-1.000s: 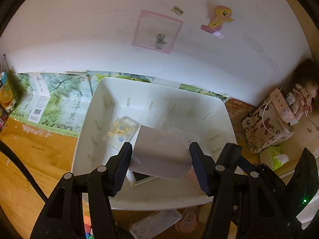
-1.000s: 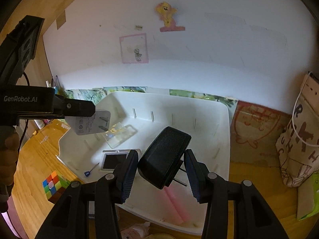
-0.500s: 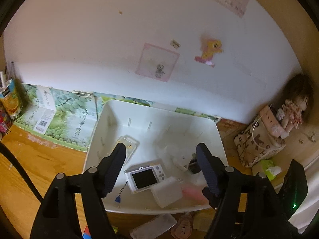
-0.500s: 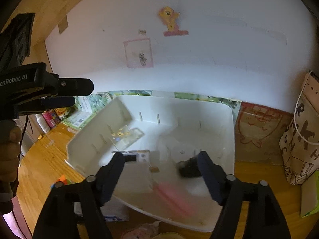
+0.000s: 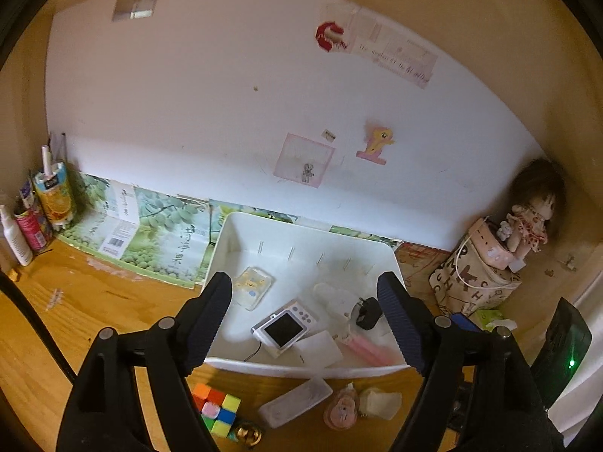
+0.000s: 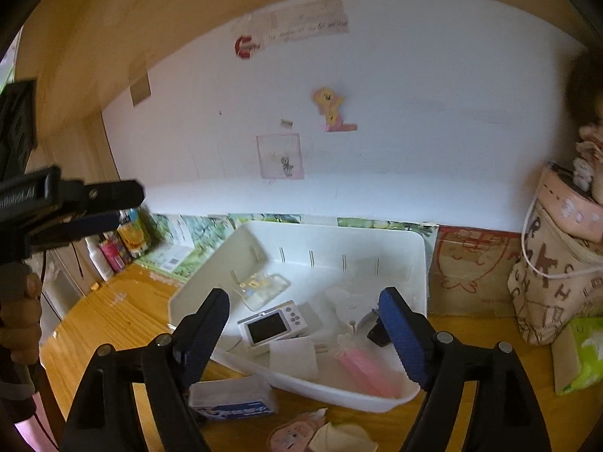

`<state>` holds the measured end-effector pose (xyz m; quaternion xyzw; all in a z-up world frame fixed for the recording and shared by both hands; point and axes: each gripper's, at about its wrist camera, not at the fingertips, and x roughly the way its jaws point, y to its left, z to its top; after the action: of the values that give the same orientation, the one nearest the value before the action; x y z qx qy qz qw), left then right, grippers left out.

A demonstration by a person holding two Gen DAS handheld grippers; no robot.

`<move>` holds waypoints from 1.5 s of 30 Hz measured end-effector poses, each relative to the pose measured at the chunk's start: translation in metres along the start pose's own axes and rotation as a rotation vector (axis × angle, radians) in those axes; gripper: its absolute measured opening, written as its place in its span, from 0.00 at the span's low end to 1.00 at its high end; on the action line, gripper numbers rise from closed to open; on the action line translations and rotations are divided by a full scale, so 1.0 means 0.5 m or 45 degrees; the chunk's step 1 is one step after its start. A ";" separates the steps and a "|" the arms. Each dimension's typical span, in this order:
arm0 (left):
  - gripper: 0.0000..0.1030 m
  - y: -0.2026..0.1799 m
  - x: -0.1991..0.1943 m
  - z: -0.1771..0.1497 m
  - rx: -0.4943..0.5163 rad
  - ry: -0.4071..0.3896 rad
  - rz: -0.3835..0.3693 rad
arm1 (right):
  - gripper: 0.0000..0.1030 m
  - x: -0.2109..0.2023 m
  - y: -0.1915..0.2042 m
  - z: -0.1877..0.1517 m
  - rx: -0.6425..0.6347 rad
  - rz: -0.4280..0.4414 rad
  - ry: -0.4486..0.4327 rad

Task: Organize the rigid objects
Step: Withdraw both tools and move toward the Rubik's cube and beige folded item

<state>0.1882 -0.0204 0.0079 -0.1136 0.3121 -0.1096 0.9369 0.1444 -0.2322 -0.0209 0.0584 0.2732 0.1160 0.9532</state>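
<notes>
The white bin (image 5: 226,248) sits on the wooden desk (image 5: 94,301) against the far wall, its long axis running left to right. Inside it, the small camera (image 5: 284,324) lies screen-up, the black charger (image 5: 367,312) to its right. Left gripper (image 5: 305,324) and right gripper (image 6: 303,333) hang above the near rim — jaws just opened wide, nothing between them. Bare desk lies left of the bin.

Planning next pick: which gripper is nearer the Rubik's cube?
Left. Rubik's cube sits just under the left gripper, before the white bin; the right gripper hangs over the bin, cube outside its view. Both jaws have just been opening, empty.
</notes>
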 end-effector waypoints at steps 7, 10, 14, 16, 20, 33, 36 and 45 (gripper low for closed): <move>0.80 0.014 -0.068 -0.033 -0.024 -0.038 0.026 | 0.81 -0.047 0.003 -0.025 0.077 -0.003 -0.012; 0.83 0.024 -0.092 -0.053 -0.036 -0.039 0.049 | 0.81 -0.061 0.004 -0.037 0.111 0.010 -0.002; 0.84 0.038 -0.112 -0.078 -0.054 -0.024 0.081 | 0.81 -0.071 0.008 -0.057 0.144 0.016 0.028; 0.84 0.045 -0.118 -0.091 -0.070 -0.012 0.097 | 0.81 -0.071 0.006 -0.070 0.173 0.036 0.063; 0.84 0.057 -0.124 -0.115 -0.103 0.028 0.119 | 0.81 -0.071 0.006 -0.100 0.219 0.062 0.125; 0.84 0.096 -0.095 -0.206 -0.167 0.253 0.267 | 0.81 -0.060 0.001 -0.192 0.308 0.064 0.311; 0.84 0.099 -0.077 -0.224 -0.170 0.323 0.292 | 0.81 -0.053 -0.011 -0.205 0.351 0.066 0.348; 0.84 0.079 -0.022 -0.253 -0.099 0.475 0.332 | 0.81 -0.022 -0.069 -0.242 0.524 0.064 0.493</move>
<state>0.1079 0.0021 -0.0958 -0.0861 0.4959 0.0054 0.8641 0.0772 -0.2626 -0.1235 0.2342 0.4665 0.0905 0.8482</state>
